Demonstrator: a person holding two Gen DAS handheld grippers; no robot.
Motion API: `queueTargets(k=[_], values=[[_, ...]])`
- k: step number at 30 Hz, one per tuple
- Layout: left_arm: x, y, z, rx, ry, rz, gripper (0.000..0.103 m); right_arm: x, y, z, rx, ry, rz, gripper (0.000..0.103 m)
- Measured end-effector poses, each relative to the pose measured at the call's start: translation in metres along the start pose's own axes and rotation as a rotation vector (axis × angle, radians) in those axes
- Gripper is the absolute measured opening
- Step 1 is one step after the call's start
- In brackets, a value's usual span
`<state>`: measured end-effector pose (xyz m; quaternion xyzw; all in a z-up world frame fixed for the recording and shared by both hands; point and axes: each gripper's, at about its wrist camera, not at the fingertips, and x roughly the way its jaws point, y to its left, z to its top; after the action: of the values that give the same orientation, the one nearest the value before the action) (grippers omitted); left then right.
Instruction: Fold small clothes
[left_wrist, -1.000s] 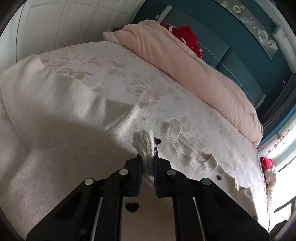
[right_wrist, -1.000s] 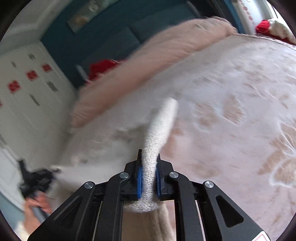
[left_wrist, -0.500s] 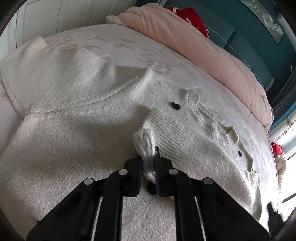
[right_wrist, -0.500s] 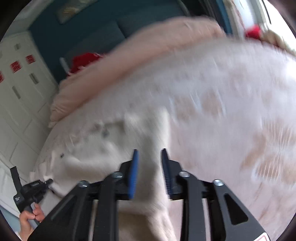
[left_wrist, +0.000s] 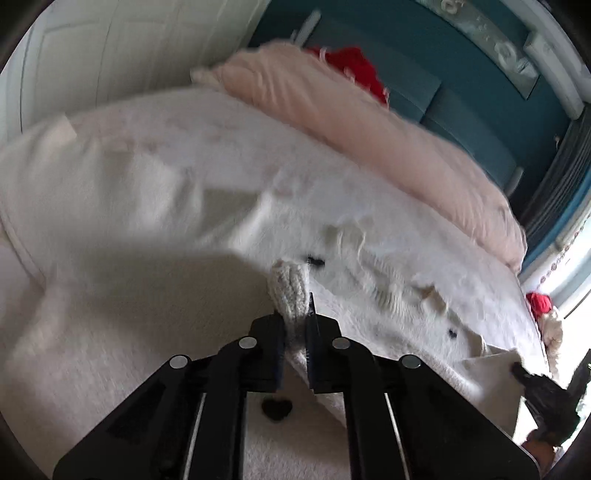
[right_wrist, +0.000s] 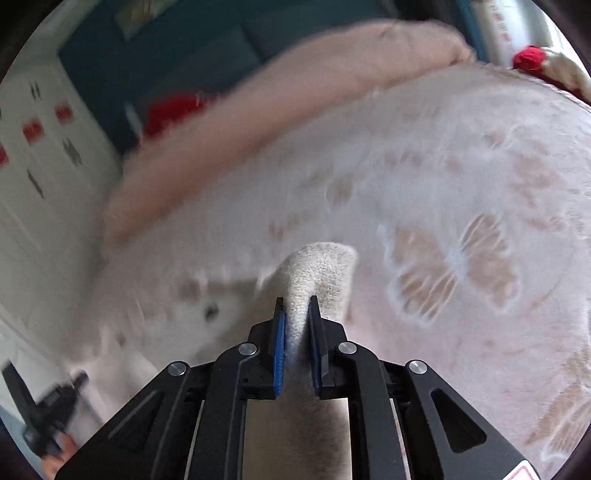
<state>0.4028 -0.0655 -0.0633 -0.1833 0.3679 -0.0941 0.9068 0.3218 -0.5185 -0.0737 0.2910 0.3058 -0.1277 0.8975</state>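
On the bed (left_wrist: 155, 122), over a pale bedspread with a faded floral print, a cream knit sweater (left_wrist: 110, 295) lies partly lifted between the 2 grippers. The left gripper (left_wrist: 294, 325) is clamped on a bunched ribbed edge of the sweater, which pokes up between its jaws, and the knit spreads from there toward the left and the near side of that view. Just beyond it, a dark button (left_wrist: 316, 261) and the ribbed collar (left_wrist: 384, 291) show, blurred. The right gripper (right_wrist: 296, 317) is closed on another fold of the sweater (right_wrist: 317, 273), the fabric rising between its blue-lined jaws and draping back under the gripper. At the far right of the left view, the right gripper (left_wrist: 543, 391) pinches a corner of the sweater. A long pink pillow (left_wrist: 369, 125) runs along the far side of the bed against a teal headboard (left_wrist: 461, 96), with something red (left_wrist: 354, 70) behind it.
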Motion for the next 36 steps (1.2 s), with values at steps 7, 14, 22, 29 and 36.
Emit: queueTargets(k=[7, 14, 22, 29, 36], values=[[0.025, 0.014, -0.015, -0.002, 0.121, 0.057, 0.015, 0.009, -0.011, -0.014, 0.004, 0.053, -0.133, 0.026], [0.010, 0.019, -0.028, 0.019, 0.155, 0.051, 0.022, -0.026, 0.021, -0.067, -0.223, 0.185, -0.068, 0.017], [-0.073, 0.031, -0.052, 0.106, 0.147, 0.096, 0.054, -0.070, 0.032, -0.088, -0.269, 0.145, -0.108, 0.026], [-0.173, 0.120, -0.090, 0.101, 0.174, 0.185, 0.075, -0.169, -0.029, -0.178, -0.078, 0.269, -0.098, 0.045], [-0.225, 0.184, -0.131, -0.112, 0.208, 0.152, 0.082, -0.225, -0.018, -0.271, -0.076, 0.379, 0.003, 0.053]])
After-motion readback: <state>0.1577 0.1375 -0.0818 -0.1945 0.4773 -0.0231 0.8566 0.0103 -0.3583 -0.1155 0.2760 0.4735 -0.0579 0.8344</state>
